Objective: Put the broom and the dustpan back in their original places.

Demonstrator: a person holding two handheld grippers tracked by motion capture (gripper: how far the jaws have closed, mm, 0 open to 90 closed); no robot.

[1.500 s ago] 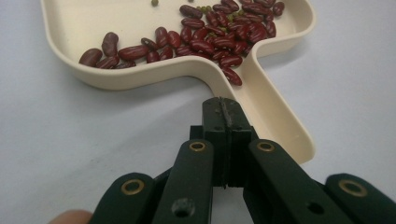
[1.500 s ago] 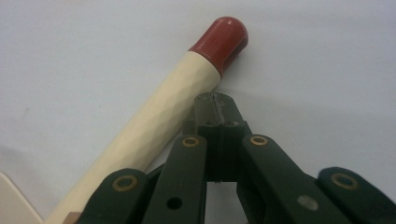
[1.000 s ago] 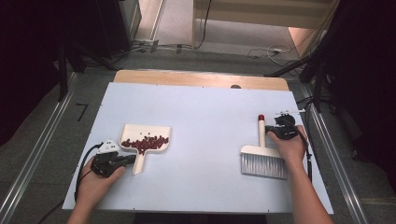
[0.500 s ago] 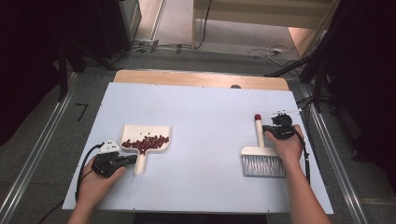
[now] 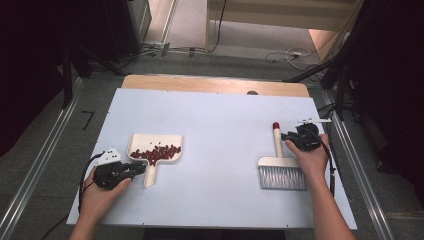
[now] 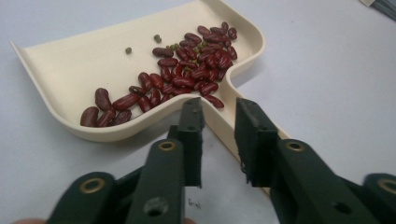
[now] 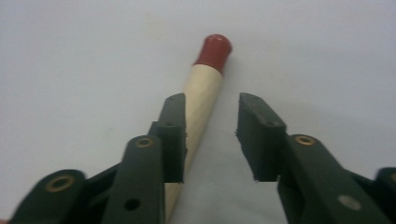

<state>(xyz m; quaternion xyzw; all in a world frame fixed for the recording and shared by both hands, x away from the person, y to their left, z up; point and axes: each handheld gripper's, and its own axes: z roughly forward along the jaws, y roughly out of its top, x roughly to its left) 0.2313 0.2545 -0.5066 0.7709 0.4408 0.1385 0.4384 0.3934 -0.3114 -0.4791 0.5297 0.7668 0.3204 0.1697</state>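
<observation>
On our white table (image 5: 220, 120) we have just been opening both grippers, the left gripper (image 6: 218, 123) loose around the dustpan (image 6: 84, 60) handle and the right gripper (image 7: 210, 122) loose beside the brush (image 7: 203, 88), so next we lift clear.

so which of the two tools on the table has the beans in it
The cream dustpan by the left gripper holds the red beans. The hand brush near the right gripper carries none.

A lab or test room rather than a home: the white counter (image 5: 215, 125) stands on a bare grey floor (image 5: 45, 145) between metal rails (image 5: 37, 165), with loose cables (image 5: 280, 55) along the wall and dark equipment stands (image 5: 70, 60) around it.
</observation>
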